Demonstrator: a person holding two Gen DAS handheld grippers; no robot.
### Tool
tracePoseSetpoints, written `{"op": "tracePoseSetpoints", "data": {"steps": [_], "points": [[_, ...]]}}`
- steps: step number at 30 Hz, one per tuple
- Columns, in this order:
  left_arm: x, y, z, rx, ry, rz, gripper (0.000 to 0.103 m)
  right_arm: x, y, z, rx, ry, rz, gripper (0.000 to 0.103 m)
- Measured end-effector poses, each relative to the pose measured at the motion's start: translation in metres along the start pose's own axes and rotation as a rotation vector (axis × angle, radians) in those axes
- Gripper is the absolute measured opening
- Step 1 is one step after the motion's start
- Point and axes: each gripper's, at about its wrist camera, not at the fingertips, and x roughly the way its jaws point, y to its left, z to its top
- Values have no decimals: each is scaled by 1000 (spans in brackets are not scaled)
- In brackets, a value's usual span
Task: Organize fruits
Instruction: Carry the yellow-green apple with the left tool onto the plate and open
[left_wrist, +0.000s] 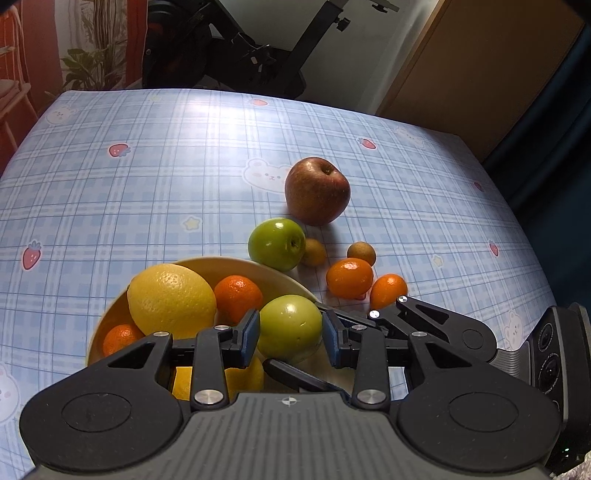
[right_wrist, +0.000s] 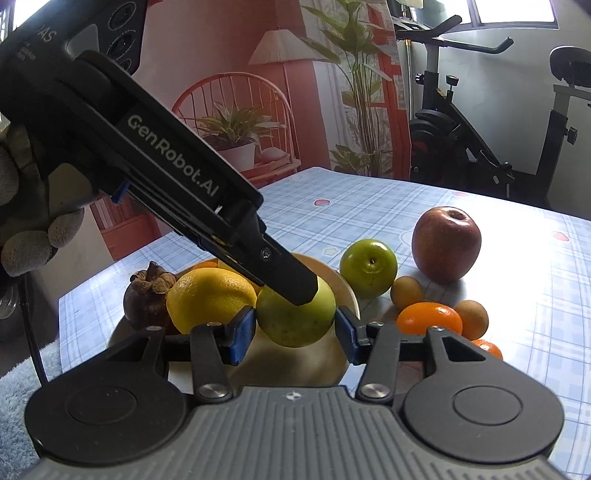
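A small green apple (left_wrist: 290, 326) (right_wrist: 295, 317) hangs low over the cream bowl (left_wrist: 236, 264) (right_wrist: 332, 273). My left gripper (left_wrist: 290, 339) is shut on its sides. In the right wrist view that gripper slants down from the upper left, one of its fingertips (right_wrist: 301, 290) on the apple. My right gripper (right_wrist: 295, 336) is shut on the same apple crosswise; one of its fingers (left_wrist: 295, 376) shows under the fruit. In the bowl lie a big yellow citrus (left_wrist: 171, 299) (right_wrist: 210, 299), mandarins (left_wrist: 238, 299) and a dark mangosteen (right_wrist: 147, 295).
On the blue plaid tablecloth (left_wrist: 147, 184), right of the bowl, lie a second green apple (left_wrist: 277, 249) (right_wrist: 368, 267), a red apple (left_wrist: 317, 190) (right_wrist: 446, 243), two mandarins (left_wrist: 349, 277) and two small brown fruits (left_wrist: 361, 253). A gloved hand (right_wrist: 29, 240) holds the left gripper.
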Motion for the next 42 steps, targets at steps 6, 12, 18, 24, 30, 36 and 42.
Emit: {"op": "tracePoseSetpoints", "data": {"steps": [6,12,18,24,30,36,42], "points": [[2,-2,2,8,-11,17,39,2,-3,0,1,-1,11,50],[2,-2,2,4,-9,17,40,0,-5,-3,-1,-3,16,51],[3,-2,1,15,-15,49,41,0,-3,-4,-6,-6,19,51],[1,2,1,9,-19,67,42,-7,-7,-6,18,-40,31,53],[1,1,0,4,-31,74,42,-8,-7,-5,28,-48,31,53],[0,2,-1,-1,-37,76,42,-11,-10,-6,45,-64,33,53],[2,1,0,-2,-36,79,43,-17,-14,-8,76,-91,14,54]]}}
